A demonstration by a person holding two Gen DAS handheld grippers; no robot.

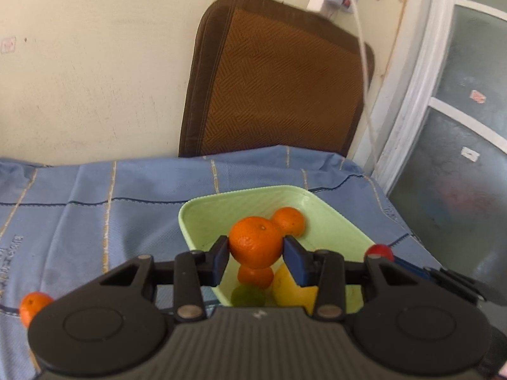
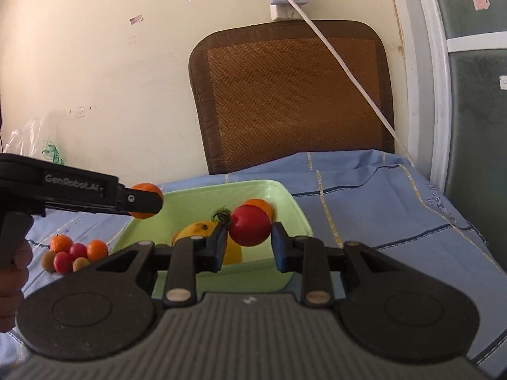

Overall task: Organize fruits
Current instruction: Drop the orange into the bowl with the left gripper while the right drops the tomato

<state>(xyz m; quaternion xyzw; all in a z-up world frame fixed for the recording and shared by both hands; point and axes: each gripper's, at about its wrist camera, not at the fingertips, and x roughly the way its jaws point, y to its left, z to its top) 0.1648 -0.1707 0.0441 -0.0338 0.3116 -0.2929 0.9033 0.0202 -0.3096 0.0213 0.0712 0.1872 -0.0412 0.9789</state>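
The left gripper [image 1: 256, 258] is clamping an orange [image 1: 255, 242], the right gripper [image 2: 248, 242] a tomato [image 2: 250, 229], over the green tray [image 2: 294, 209]; releasing high could be bouncing fruit out onto the desk.

Black left gripper [image 2: 149, 202] (printed "GenRobot.AI"), silver pivot screws; right gripper [image 2: 248, 243] pads seemingly blue.

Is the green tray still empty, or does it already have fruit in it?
Not empty. The green tray already holds an orange, a second orange, a yellow fruit and a green one.
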